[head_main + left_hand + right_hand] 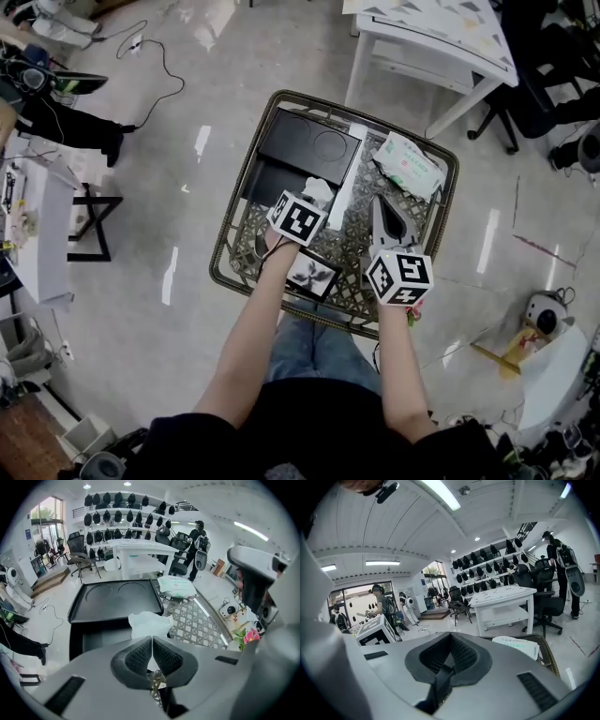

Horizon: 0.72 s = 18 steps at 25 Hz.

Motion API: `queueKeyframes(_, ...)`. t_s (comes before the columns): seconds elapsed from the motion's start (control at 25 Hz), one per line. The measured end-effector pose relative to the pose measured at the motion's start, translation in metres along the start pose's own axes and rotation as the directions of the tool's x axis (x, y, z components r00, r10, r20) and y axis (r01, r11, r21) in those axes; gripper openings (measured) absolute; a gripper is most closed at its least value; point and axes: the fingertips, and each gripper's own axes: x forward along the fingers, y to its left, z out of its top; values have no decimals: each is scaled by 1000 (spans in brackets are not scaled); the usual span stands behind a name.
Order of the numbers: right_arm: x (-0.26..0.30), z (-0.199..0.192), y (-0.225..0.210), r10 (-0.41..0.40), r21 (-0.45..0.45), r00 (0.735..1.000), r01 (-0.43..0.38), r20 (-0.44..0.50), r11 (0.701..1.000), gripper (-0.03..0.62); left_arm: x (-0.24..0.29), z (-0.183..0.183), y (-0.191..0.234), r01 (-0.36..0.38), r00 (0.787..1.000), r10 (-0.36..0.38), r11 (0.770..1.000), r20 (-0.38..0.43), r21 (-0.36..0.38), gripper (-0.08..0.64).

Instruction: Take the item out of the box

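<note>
An open black box (272,180) lies on the woven table (225,262), its lid (307,142) tipped back behind it. My left gripper (314,201) hangs over the box's right edge, shut on a crumpled white wrapping (320,190). In the left gripper view that white wrapping (150,623) sticks up past the closed pads (140,656), above the box (93,637) and its lid (112,599); something small and metallic shows beneath the jaws. My right gripper (384,217) is held to the right, shut on a narrow black strip (439,679).
A white packet (409,165) lies at the table's far right corner, also visible as a white packet (518,646) in the right gripper view. A long white strip (343,186) lies beside the box. A framed picture (310,273) rests at the near edge. A white desk (431,37) stands beyond.
</note>
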Motion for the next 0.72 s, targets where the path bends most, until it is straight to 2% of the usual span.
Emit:
queueKeyframes(0.2, -19, 14, 11, 2, -21, 999, -1, 34, 1000, 3, -39, 13, -5, -11, 994, 12, 1000, 104, -7, 25)
queueKeyframes(0.28, -28, 22, 15, 1, -28, 999, 0, 52, 1000, 3, -59, 23, -6, -31, 986, 31, 1000, 163, -3, 25)
queueKeyframes(0.36, -39, 29, 19, 1, -35, 997, 2, 73, 999, 3, -81, 35, -9, -47, 969, 45, 999, 243, 2, 25)
queueKeyframes(0.48, -57, 38, 25, 0, -52, 995, 5, 103, 999, 3, -116, 51, -21, -54, 930, 46, 999, 366, 10, 25)
queueKeyframes(0.56, -69, 45, 30, 0, -63, 992, 8, 123, 998, 3, -141, 62, -29, -72, 895, 55, 997, 442, 23, 25)
queueKeyframes(0.72, -91, 59, 40, 7, -89, 987, 7, 162, 996, 3, -193, 79, -44, -92, 796, 62, 996, 602, 18, 25)
